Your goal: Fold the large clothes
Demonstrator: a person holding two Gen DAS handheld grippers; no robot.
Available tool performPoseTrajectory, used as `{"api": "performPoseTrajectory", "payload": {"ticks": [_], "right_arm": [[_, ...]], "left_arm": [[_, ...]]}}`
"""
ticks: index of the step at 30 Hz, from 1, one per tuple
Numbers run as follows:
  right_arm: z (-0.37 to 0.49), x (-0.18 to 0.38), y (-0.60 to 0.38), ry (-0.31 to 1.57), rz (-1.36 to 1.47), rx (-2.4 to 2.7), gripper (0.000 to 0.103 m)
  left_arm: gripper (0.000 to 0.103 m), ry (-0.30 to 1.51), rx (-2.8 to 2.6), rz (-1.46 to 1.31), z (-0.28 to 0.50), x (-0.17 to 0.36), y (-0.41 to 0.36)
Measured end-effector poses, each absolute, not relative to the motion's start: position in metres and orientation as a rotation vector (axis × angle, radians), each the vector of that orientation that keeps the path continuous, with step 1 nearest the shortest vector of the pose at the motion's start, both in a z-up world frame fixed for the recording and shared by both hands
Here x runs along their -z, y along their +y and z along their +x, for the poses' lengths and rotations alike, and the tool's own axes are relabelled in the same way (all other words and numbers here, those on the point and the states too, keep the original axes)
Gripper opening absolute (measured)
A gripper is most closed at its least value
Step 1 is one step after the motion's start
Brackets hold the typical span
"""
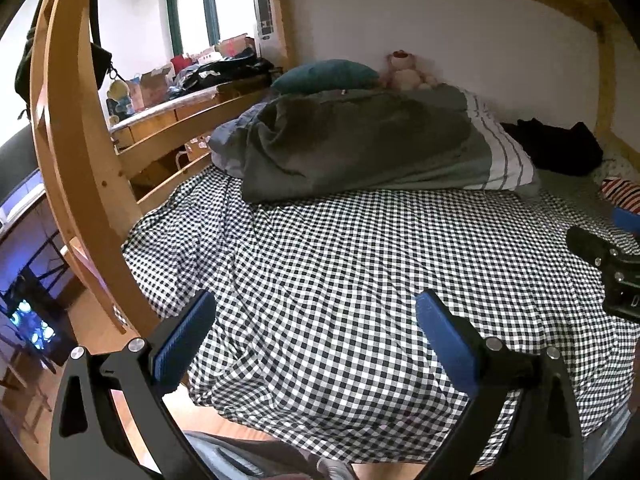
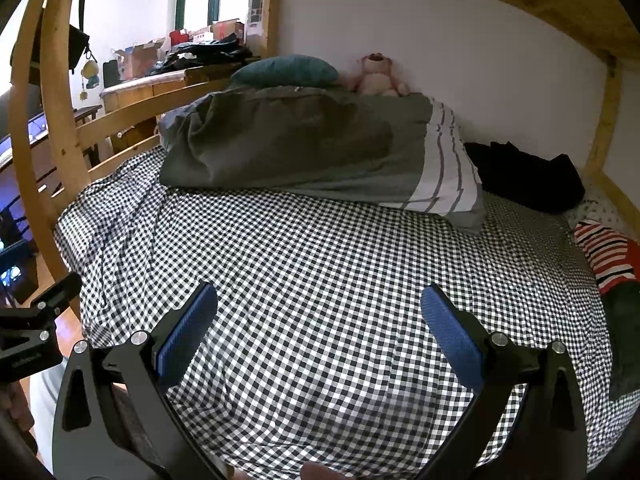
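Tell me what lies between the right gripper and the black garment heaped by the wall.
Nothing visible: only flat checked sheet separates the right gripper from the black garment; the grey folded duvet lies beside that path.

We record a black-and-white gingham sheet [image 2: 320, 280] over the bed. The duvet [image 2: 288, 148] is grey-green, its end white with thin grey stripes. The pillow [image 2: 284, 70] is dark teal; the plush toy [image 2: 376, 76] pink and cream. A black garment [image 2: 528, 176] lies by the white wall, a red, white and black striped garment [image 2: 608, 254] beyond. Our finger pads [image 2: 188, 336] are blue on black frames. The bed frame [image 2: 60, 128] is honey-coloured wood.
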State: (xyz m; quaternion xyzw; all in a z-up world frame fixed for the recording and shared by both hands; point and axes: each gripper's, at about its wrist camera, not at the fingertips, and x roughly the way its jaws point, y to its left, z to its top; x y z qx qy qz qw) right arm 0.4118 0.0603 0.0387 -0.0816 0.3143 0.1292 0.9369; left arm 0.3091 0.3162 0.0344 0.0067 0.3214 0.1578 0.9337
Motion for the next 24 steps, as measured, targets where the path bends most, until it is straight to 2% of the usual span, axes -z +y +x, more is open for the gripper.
{"api": "performPoseTrajectory", "payload": {"ticks": [24], "right_arm": [[0.4135,-0.0345,0.0587,0.650,-0.165,-0.263,0.100]], "left_arm": [[0.098,0.676,-0.328,0.015,0.3117,-0.0323,0.3174]]}}
